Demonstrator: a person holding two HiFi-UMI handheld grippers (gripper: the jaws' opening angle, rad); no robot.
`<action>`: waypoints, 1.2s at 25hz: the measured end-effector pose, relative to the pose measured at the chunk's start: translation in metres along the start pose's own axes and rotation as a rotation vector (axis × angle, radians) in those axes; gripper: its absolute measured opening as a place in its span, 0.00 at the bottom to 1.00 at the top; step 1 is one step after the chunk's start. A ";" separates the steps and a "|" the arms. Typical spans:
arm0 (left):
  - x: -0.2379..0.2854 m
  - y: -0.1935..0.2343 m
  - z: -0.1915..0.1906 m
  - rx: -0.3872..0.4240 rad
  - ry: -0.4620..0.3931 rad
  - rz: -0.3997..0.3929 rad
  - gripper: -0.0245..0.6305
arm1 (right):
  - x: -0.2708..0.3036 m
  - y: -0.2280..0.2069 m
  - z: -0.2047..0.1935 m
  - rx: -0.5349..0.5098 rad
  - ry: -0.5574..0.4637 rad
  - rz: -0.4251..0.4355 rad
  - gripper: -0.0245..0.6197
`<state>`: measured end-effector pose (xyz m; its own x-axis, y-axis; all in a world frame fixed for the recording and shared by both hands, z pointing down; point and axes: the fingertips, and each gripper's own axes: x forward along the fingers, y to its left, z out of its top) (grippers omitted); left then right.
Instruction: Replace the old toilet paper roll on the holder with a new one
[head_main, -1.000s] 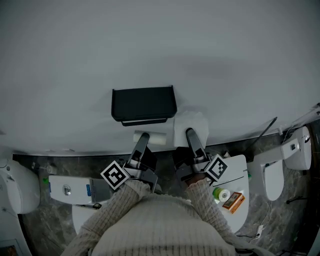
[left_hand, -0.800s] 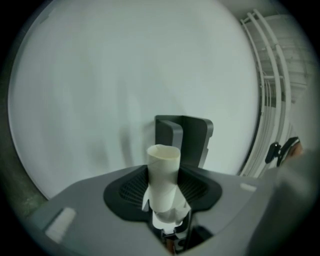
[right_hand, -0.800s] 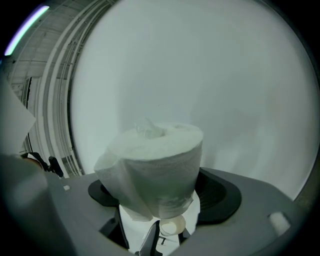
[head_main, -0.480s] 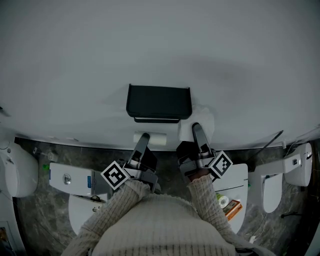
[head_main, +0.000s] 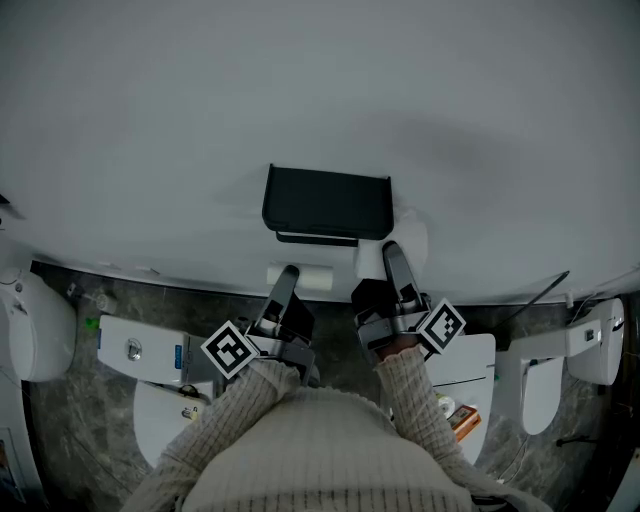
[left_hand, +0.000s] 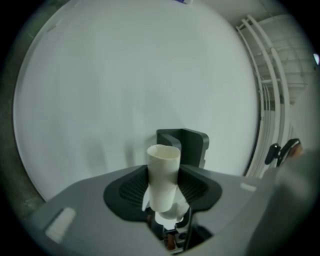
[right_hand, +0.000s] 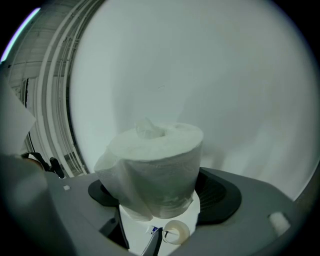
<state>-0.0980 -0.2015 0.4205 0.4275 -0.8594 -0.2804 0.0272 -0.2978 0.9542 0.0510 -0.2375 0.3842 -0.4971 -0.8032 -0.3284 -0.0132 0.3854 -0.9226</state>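
Observation:
A black toilet paper holder (head_main: 328, 205) is fixed to the pale wall, and it also shows just beyond the tube as the holder (left_hand: 186, 145). My left gripper (head_main: 287, 274) is shut on an empty cardboard tube (head_main: 301, 277) below the holder's left half. In the left gripper view the tube (left_hand: 163, 175) stands upright between the jaws of the left gripper (left_hand: 163, 192). My right gripper (head_main: 391, 258) is shut on a full white roll (head_main: 398, 243) touching or just off the holder's lower right corner. The roll (right_hand: 154, 167) fills the right gripper (right_hand: 160, 197).
White toilets stand on the dark marble floor at the left (head_main: 42, 338) and right (head_main: 592, 342). A white tank lid (head_main: 140, 350) lies lower left. A small orange box (head_main: 465, 420) lies on a white surface lower right. White rails (left_hand: 270, 100) run along the wall.
The head view has swung, so the holder sits further right in the picture. The right gripper with the full roll has come up closer to the holder's lower right corner. Both grips hold.

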 end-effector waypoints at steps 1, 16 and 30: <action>0.000 0.000 0.000 0.002 -0.006 0.002 0.30 | 0.000 0.000 -0.001 0.004 0.005 0.001 0.68; -0.002 -0.007 -0.004 0.019 -0.066 0.016 0.30 | 0.004 -0.001 -0.007 0.049 0.051 0.010 0.68; -0.013 -0.012 0.001 0.033 -0.113 0.022 0.30 | 0.007 -0.001 -0.007 0.064 0.053 0.023 0.68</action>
<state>-0.1048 -0.1874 0.4126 0.3234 -0.9066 -0.2709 -0.0120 -0.2902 0.9569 0.0412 -0.2404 0.3839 -0.5420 -0.7684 -0.3403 0.0537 0.3725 -0.9265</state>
